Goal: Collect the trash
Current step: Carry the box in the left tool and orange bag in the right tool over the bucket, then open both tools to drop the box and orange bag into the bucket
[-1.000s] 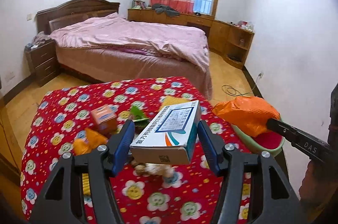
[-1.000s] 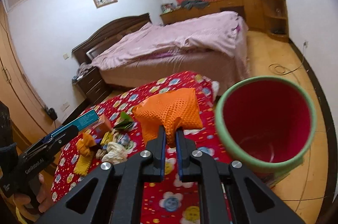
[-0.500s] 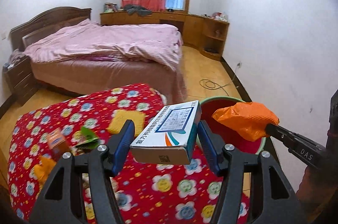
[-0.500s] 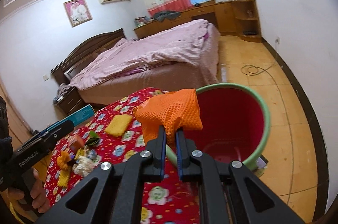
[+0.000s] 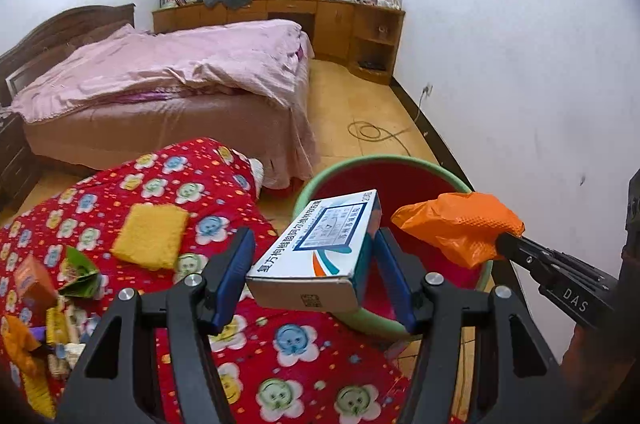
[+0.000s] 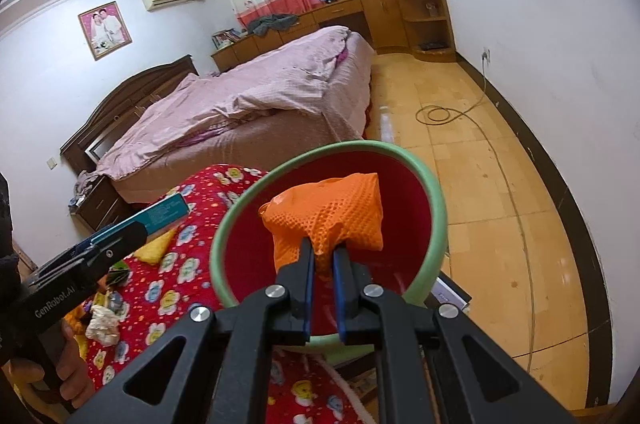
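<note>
Box [image 5: 320,252] in left tongs [image 5: 314,276], beside bin rim [image 5: 376,159]

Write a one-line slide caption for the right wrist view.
Right gripper holds a crumpled orange glove over the red bin, ready to drop.

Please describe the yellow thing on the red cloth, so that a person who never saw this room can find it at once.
Start at the pink bed, then come nearer to the table under the red flowered cloth. The yellow pad lies flat near the cloth's far end, apart from the trash pile at the left. It alone is a plain yellow square with no print.
</note>
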